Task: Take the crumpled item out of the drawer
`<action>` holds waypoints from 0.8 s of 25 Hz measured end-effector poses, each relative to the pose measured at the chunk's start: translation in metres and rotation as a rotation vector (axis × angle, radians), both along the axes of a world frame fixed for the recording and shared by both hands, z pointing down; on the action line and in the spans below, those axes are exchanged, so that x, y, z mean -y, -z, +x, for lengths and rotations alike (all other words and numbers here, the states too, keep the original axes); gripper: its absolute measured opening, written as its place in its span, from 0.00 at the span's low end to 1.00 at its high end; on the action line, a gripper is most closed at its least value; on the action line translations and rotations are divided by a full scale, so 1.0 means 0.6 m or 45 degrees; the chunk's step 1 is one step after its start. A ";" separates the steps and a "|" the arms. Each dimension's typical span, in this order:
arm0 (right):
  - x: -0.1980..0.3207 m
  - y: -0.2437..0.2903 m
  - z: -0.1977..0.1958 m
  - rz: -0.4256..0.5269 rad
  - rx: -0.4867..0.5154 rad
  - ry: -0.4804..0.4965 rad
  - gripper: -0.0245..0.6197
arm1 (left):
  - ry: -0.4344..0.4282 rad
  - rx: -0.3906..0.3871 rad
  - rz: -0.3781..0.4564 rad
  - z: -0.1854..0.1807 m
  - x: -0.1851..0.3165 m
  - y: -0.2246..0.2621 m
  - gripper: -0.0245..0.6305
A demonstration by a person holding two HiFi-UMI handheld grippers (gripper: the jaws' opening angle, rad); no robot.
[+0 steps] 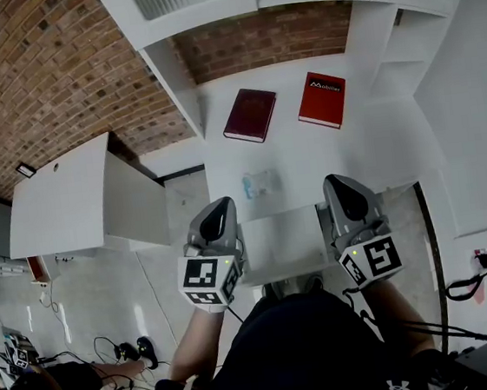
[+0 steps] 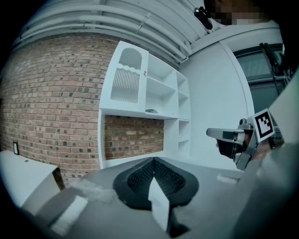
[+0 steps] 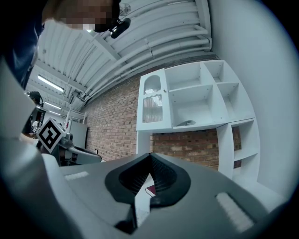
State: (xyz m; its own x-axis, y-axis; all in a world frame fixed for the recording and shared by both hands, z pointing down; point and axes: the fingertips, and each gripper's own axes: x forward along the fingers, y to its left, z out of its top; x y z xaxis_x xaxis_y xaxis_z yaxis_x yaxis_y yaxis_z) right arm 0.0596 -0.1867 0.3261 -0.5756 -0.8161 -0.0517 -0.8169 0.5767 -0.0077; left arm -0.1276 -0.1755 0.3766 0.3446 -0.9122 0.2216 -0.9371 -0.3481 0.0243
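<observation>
At desk (image 1: 296, 162), left gripper (image 1: 221, 204), right gripper (image 1: 337, 181), closed

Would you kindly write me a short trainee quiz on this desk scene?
1. True or false: the left gripper is open.
2. In the head view, the red book lies: A) left of, B) right of the maroon book.
3. How many books lie on the desk?
Key: 1 false; 2 B; 3 two.
</observation>
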 end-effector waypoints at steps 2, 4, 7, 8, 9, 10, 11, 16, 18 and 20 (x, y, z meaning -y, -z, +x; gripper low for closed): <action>0.000 -0.001 -0.001 -0.003 0.001 0.003 0.04 | 0.000 0.001 0.003 -0.001 0.001 -0.001 0.04; -0.001 -0.001 -0.002 -0.004 0.003 0.005 0.04 | 0.002 -0.001 0.005 -0.002 0.001 0.000 0.04; -0.003 0.001 -0.004 -0.003 0.005 0.005 0.04 | 0.002 -0.007 0.006 -0.004 -0.001 0.002 0.04; -0.004 0.001 -0.004 -0.004 0.006 0.006 0.04 | -0.001 -0.005 0.007 -0.004 -0.002 0.002 0.04; -0.005 0.001 -0.004 -0.006 0.006 0.007 0.04 | -0.003 -0.002 0.007 -0.004 -0.003 0.001 0.04; -0.006 0.001 -0.005 -0.008 0.007 0.009 0.04 | -0.004 0.000 0.006 -0.004 -0.004 0.000 0.04; -0.007 0.000 -0.005 -0.009 0.008 0.011 0.04 | -0.007 0.003 0.006 -0.004 -0.005 0.000 0.04; -0.011 -0.001 -0.006 -0.014 0.010 0.008 0.04 | -0.013 0.003 0.001 -0.005 -0.007 -0.003 0.04; -0.014 -0.001 -0.005 -0.014 0.011 0.006 0.04 | -0.014 0.001 -0.006 -0.005 -0.010 -0.005 0.04; -0.017 -0.002 -0.002 -0.013 0.011 0.004 0.04 | -0.016 0.000 -0.004 -0.003 -0.012 -0.005 0.04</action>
State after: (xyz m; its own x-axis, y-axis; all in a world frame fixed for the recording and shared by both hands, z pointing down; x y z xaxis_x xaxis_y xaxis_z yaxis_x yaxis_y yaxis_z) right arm 0.0582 -0.1763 0.3272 -0.5777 -0.8148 -0.0483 -0.8150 0.5791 -0.0204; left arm -0.1293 -0.1685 0.3794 0.3561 -0.9071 0.2245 -0.9327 -0.3599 0.0251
